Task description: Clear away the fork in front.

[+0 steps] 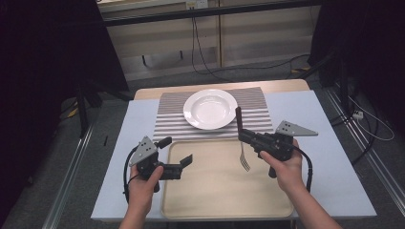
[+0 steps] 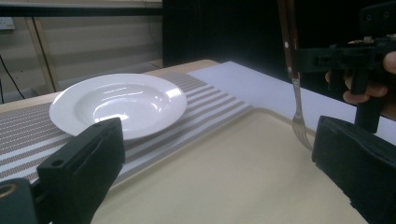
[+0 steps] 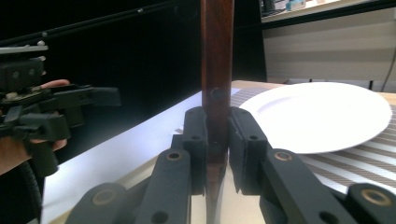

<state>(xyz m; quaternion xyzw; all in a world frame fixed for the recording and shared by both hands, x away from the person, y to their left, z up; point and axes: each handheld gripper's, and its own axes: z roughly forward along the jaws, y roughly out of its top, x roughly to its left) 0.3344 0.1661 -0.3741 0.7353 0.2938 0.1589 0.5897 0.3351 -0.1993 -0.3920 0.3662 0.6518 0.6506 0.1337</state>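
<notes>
The right gripper [image 1: 244, 137] was clamped on the wooden handle of the fork [image 1: 241, 138], which hung upright with its tines down over the far right part of the tray [image 1: 200, 200]; whether the tines touched the tray could not be told. In the right gripper view the jaws pinched the dark handle [image 3: 217, 93] squarely from both sides.

The step in hand looked like carrying the fork off the tray to a place beside the plate [image 1: 210, 109]. To do it well, the grip would need to stay firm, the fork rise clear of the tray's rim, and the handle tilt down only once it was over the striped placemat [image 1: 167, 121], at about two o'clock from the tray's middle.

The left gripper [image 1: 177, 155] hovered with its jaws spread and nothing between them over the tray's near left, around nine o'clock, well apart from the fork. Farther off, the plate sat at twelve o'clock on the placemat. The plate's near rim, just beside the fork's handle, was the thing most likely to be struck.
</notes>
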